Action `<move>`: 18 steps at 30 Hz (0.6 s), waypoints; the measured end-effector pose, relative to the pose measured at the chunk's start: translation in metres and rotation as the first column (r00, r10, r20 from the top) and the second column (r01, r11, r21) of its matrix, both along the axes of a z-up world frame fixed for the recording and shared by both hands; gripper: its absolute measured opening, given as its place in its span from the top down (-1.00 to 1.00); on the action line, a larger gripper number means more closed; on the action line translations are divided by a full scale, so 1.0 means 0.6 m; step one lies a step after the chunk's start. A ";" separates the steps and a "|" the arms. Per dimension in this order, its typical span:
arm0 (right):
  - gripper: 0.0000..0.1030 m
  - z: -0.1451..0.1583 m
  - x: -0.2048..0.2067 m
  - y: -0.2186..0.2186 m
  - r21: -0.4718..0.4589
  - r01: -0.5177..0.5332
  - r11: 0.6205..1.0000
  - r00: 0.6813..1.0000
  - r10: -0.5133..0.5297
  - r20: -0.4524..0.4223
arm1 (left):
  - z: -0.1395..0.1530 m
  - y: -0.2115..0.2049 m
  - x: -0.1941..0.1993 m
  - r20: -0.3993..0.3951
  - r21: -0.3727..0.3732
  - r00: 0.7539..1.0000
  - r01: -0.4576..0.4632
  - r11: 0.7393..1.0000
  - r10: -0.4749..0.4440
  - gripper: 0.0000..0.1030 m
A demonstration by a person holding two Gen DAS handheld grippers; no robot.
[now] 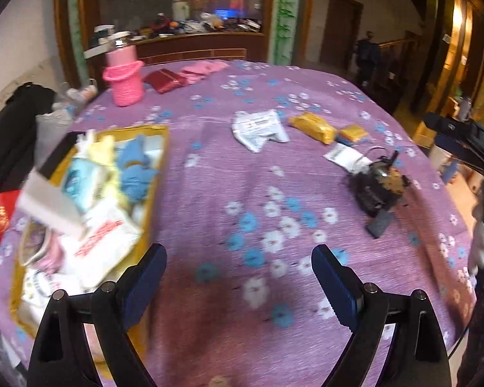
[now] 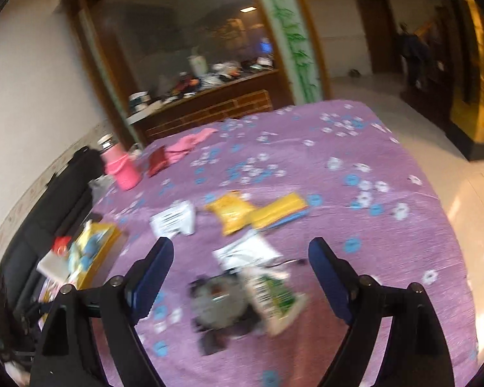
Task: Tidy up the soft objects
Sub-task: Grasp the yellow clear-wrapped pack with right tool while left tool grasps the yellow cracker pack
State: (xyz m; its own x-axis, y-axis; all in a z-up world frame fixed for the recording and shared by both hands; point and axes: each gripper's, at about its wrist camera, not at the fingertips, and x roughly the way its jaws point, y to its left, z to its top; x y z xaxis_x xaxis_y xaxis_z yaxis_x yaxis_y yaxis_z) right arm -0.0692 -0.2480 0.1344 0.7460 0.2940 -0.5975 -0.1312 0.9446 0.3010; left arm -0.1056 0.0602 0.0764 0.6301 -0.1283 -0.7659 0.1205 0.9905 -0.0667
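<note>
Purple floral cloth [image 1: 248,174] is covering the whole table, and you are working over its near half. Your left gripper [image 1: 238,277] is hovering above a bare stretch of cloth with its jaws standing wide apart and gripping nothing. Just to its left, the shallow yellow cardboard box [image 1: 158,161] is lying near the table's left edge, crammed with soft packets, among them a blue fluffy cloth [image 1: 135,171] and a pale yellow one [image 1: 105,154].

Your right gripper [image 2: 240,274] is also hanging with jaws spread and empty, over a white-and-green soft packet [image 2: 274,293] that is resting partly on a dark round gadget [image 2: 216,303]; blur is hiding the contact there. Beyond them, toward the middle of the table, a white flat pouch [image 2: 174,219], a yellow crinkly packet [image 2: 230,213] and a yellow padded envelope [image 2: 279,209] are lying close together.

Along the far left edge a pink knitted bottle sleeve [image 1: 124,77] is standing upright, with a dark red wallet [image 1: 164,80] and a pink folded cloth [image 1: 200,69] beside it. You are seeing the far right portion of the cloth lying open.
</note>
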 end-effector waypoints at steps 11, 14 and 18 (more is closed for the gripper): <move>-0.64 -0.098 0.192 -0.045 0.176 0.052 0.983 0.952 0.005 -0.307 | 0.032 -0.060 0.148 -0.057 -0.227 0.994 0.083 0.970 -0.098 -0.81; -0.64 -0.128 0.243 -0.017 0.124 0.047 0.991 0.917 0.007 -0.399 | 0.042 -0.072 0.193 -0.051 -0.282 0.994 0.078 0.956 -0.096 -0.81; -0.51 -0.154 0.296 0.012 0.044 0.033 0.998 0.881 -0.008 -0.473 | 0.043 -0.078 0.241 -0.073 -0.334 0.994 0.050 0.941 -0.079 -0.81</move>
